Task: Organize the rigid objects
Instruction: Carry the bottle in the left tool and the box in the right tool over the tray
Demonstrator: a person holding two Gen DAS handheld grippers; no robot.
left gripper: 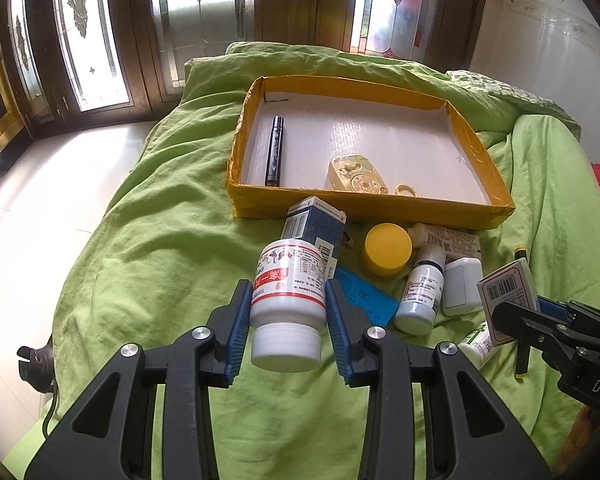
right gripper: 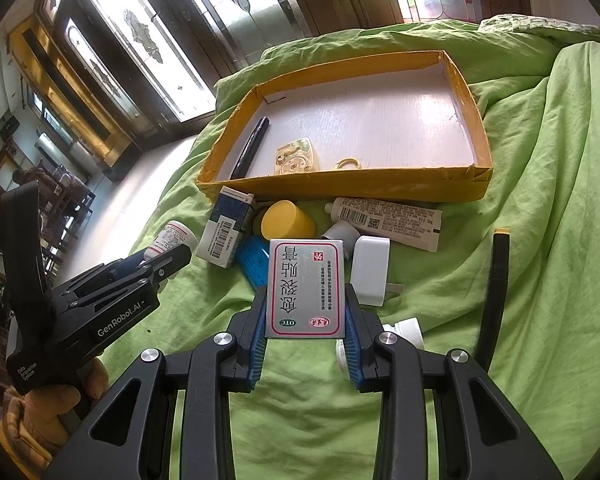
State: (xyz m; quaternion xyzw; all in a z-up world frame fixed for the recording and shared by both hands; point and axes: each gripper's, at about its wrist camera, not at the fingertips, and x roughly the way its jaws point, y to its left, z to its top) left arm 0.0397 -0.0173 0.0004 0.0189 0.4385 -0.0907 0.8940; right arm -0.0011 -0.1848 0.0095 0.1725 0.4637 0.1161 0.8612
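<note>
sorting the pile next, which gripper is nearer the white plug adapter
Right. The right gripper, clamping a silver medicine box, sits just beside the white plug adapter; the left gripper grips a white bottle farther off.

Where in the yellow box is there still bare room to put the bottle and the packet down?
The box is bare across its far half and right side, beyond the tin. A strip lies between marker and tin. The near edge around the tin is crowded.

**Bottle and box held, tray part-filled**

White pill bottle (left gripper: 288,300), red-labelled, cap toward the camera, is clamped in the left tongs (left gripper: 287,332). A flat silver medicine box (right gripper: 306,288) sits in the right tongs (right gripper: 306,344). The yellow tray (left gripper: 364,208) holds a black marker (left gripper: 274,151) and a gold case (left gripper: 356,174).
</note>
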